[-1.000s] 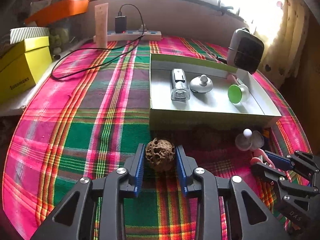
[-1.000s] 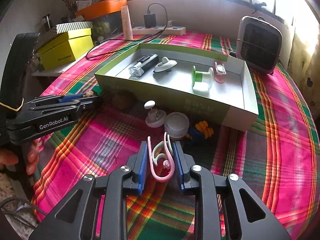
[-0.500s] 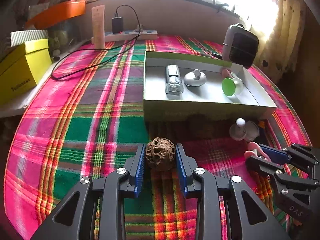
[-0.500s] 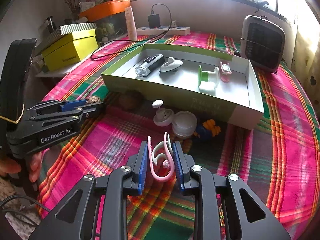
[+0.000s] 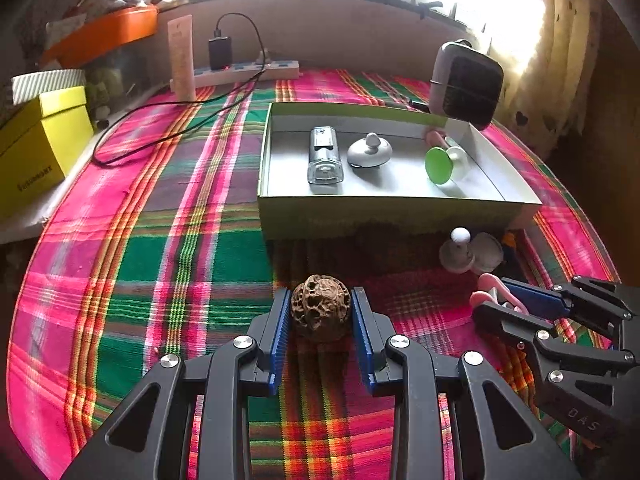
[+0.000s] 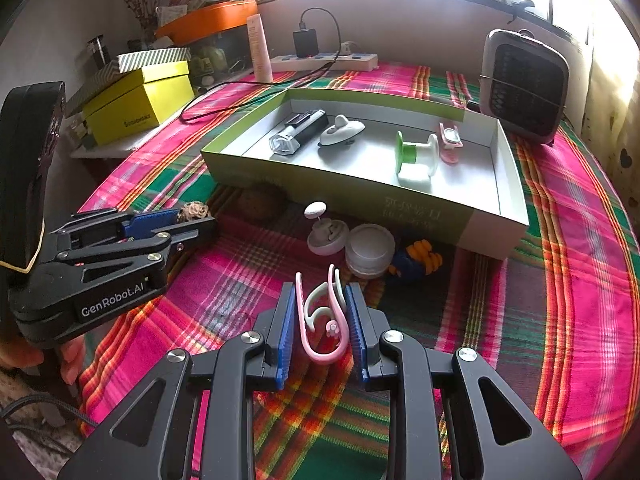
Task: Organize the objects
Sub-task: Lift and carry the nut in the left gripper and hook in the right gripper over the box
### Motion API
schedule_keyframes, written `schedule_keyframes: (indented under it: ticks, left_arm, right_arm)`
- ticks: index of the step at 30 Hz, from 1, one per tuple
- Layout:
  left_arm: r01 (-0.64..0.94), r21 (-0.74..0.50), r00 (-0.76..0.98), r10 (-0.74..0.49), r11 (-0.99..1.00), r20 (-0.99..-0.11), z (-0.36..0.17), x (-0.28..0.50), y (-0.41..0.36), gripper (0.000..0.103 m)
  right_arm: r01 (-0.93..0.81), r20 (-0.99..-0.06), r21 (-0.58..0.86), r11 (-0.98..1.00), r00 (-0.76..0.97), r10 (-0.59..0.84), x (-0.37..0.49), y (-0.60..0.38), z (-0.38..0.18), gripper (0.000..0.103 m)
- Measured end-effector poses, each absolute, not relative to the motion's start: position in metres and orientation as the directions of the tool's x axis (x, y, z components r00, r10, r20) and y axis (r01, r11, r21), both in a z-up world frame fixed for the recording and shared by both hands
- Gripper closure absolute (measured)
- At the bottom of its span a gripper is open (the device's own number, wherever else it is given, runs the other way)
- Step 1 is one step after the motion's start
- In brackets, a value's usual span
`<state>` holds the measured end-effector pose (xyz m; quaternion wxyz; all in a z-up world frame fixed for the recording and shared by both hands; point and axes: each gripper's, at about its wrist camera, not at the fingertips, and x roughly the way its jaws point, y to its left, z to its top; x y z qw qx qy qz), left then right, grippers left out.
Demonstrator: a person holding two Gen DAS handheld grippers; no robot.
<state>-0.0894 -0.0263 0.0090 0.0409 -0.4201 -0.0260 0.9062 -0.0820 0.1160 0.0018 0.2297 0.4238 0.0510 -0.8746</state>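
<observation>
My left gripper [image 5: 320,316] is shut on a brown wrinkled walnut [image 5: 320,312], held above the plaid cloth in front of the green-and-white box [image 5: 384,210]. My right gripper [image 6: 320,320] is shut on a pink and white hook clip [image 6: 324,320]. The right gripper also shows in the left wrist view [image 5: 496,304], and the left gripper in the right wrist view [image 6: 196,220]. The box [image 6: 360,196] holds a clear lighter-like case [image 6: 298,132], a white lid [image 6: 342,132], a green and white spool [image 6: 416,156] and a pink clip [image 6: 450,142].
Before the box lie a white knobbed lid [image 6: 326,232], a white round jar [image 6: 370,250], a blue-orange toy [image 6: 416,262] and another walnut [image 6: 260,204]. A small heater [image 6: 524,84] stands back right. Yellow boxes [image 6: 136,100], a power strip [image 6: 324,62] with cable are at the back left.
Both grippers have pulled back a little from the box and risen slightly, each keeping its object. The box looks farther off than a second ago.
</observation>
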Motion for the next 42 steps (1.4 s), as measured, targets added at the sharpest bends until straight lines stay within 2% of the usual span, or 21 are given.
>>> schedule_keyframes:
  ticks: [42]
  left_arm:
    - [-0.078,-0.079,-0.666,0.111,-0.994,-0.738,0.024,-0.081,-0.017,0.075]
  right_arm:
    - [0.440,-0.735,0.136,-0.888,-0.557,-0.388,-0.076,0.119,0.013,0.078]
